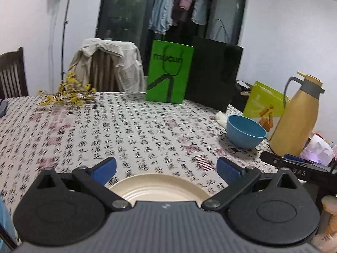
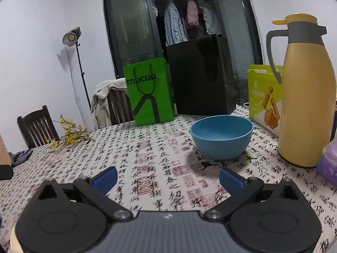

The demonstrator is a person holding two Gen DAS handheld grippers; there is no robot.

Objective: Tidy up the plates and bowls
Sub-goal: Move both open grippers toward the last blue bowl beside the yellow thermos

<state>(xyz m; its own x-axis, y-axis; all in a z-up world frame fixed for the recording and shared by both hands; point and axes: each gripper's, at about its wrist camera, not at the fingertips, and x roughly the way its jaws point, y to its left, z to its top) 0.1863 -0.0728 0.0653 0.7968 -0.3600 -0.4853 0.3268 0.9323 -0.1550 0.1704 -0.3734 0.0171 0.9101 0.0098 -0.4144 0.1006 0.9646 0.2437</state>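
Left wrist view first: our left gripper (image 1: 166, 167) hangs low over the table (image 1: 130, 126), its blue ribbed fingers (image 1: 105, 169) spread wide with nothing between them. Right under the gripper body sits a cream plate (image 1: 160, 187), round and glossy with faint concentric ridges in its well; its near half is hidden by the gripper. Off to the right, well apart from the plate, we see the blue bowl (image 1: 245, 131), matte and deep, standing upright on the cloth. The tablecloth is white fabric printed with black calligraphy and red seal stamps.

Over on the right wrist view, our right gripper (image 2: 168, 179) is also wide open, blue pads (image 2: 231, 179) parted and empty above bare cloth. The same bowl (image 2: 221, 136) lies ahead and slightly right, empty, smooth-walled. Just beside it on the right stands a tall tan thermos jug (image 2: 305, 97) with a grey collar and handle. Behind, a bright green paper bag (image 2: 149, 94) and a glossy black bag (image 2: 200, 76) stand upright at the far edge. A sprig of yellow flowers (image 2: 67, 136) lies at the left side.
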